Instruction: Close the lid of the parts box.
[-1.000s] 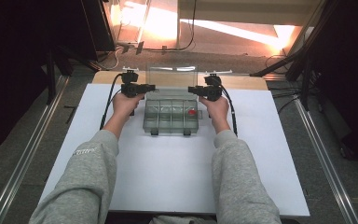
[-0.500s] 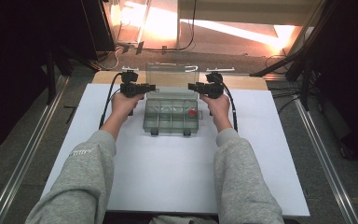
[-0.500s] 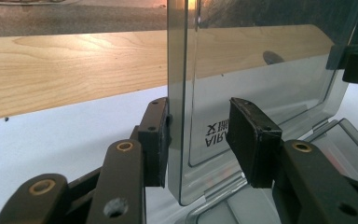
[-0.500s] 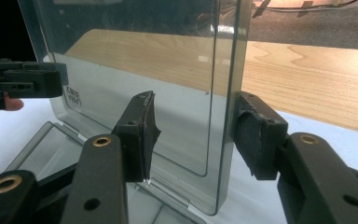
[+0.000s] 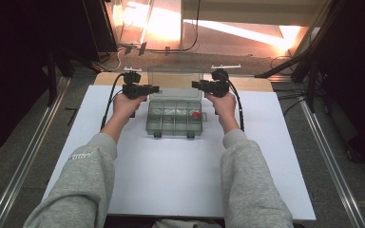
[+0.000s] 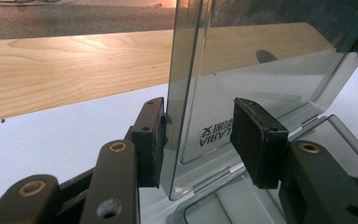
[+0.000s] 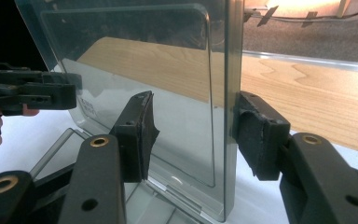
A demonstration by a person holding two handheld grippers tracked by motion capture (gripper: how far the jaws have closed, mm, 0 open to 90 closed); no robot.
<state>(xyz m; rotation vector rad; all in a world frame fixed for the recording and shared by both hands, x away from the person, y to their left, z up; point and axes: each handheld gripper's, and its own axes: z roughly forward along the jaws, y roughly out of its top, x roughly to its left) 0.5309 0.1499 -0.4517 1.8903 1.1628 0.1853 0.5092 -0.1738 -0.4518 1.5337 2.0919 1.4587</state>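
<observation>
You had the clear box point(image 5: 175, 118) at the table's twelve o'clock, its lid point(image 5: 176, 84) upright. The left gripper point(image 5: 148, 89) and right gripper point(image 5: 200, 85) bracketed the lid's side edges, jaws just opening, half-wide, gripping nothing. Best withdraw both sideways evenly.

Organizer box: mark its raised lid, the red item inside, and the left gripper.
raised lid point(image 5: 176, 78), high view, middle of the clear panel.
red item point(image 5: 196, 114), high view, its top.
left gripper point(image 6: 198, 135), left gripper view, between the jaw pads.

High view overhead, forward-down; gripper views close, level — share upright lid point(image 6: 242, 70).
</observation>
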